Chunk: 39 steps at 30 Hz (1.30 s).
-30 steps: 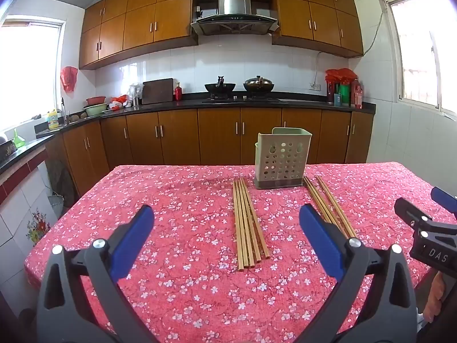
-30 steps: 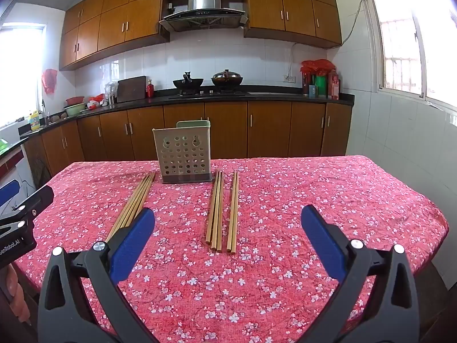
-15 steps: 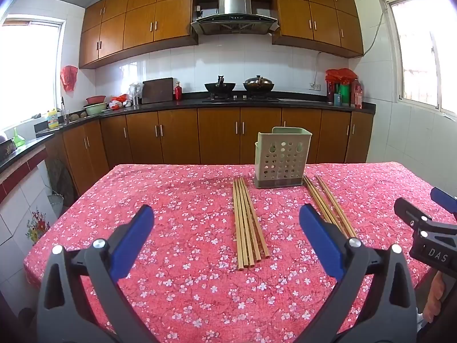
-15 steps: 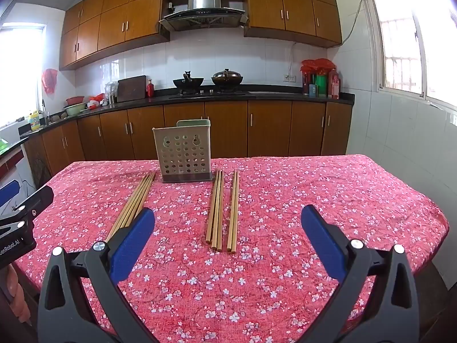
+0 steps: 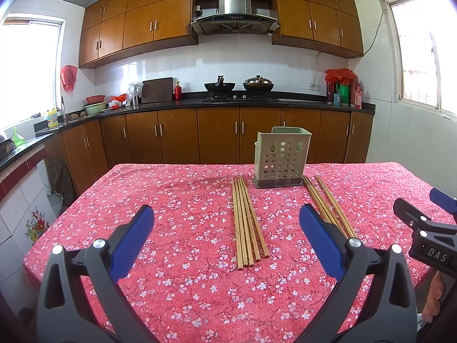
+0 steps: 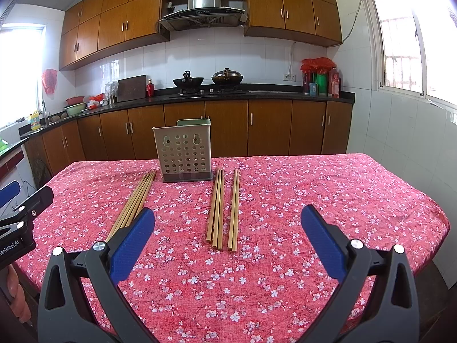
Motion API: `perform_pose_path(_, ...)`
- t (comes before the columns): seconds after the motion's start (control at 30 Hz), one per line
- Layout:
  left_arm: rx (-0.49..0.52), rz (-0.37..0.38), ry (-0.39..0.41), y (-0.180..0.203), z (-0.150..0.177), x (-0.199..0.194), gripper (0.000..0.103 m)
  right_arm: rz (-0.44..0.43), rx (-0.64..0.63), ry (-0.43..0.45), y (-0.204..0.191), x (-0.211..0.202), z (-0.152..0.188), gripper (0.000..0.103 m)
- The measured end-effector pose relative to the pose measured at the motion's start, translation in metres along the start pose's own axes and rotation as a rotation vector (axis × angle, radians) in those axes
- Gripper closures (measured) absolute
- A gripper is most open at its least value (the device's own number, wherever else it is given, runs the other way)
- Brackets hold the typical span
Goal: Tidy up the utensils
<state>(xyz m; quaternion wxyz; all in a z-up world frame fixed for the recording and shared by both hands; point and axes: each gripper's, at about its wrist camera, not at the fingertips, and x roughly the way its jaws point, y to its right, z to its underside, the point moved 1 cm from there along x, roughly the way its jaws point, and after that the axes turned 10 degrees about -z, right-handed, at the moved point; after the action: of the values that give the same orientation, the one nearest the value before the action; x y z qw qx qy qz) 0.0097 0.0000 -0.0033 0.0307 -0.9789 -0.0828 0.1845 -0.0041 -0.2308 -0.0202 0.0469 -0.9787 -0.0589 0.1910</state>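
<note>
Both my tongs gaped wide over the flowered table, gripping nothing.

Nothing blocked my left tong (image 5: 225, 238) from the five-chopstick bundle (image 5: 247, 223) left of the perforated holder (image 5: 281, 157); the right tong (image 6: 227, 238) faced the smaller chopstick group (image 6: 224, 208). The holder looked empty, though its interior was hidden. "DAS" showed on the right tong's body in the left view.

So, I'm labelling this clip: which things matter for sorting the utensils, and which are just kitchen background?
For the job:
- left chopstick bundle
- right chopstick group
- perforated holder

Just lying about:
- two woks on the stove
- chopping board
- red bottle
- bowls
</note>
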Motion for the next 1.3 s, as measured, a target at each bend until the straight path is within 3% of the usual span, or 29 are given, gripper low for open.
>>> perform_pose_path(1.3, -0.001, 0.002, -0.001, -0.0015, 0.0019, -0.0031, 0.004, -0.003, 0.005, -0.003, 0.0023, 0.0002, 0.0026, 0.002)
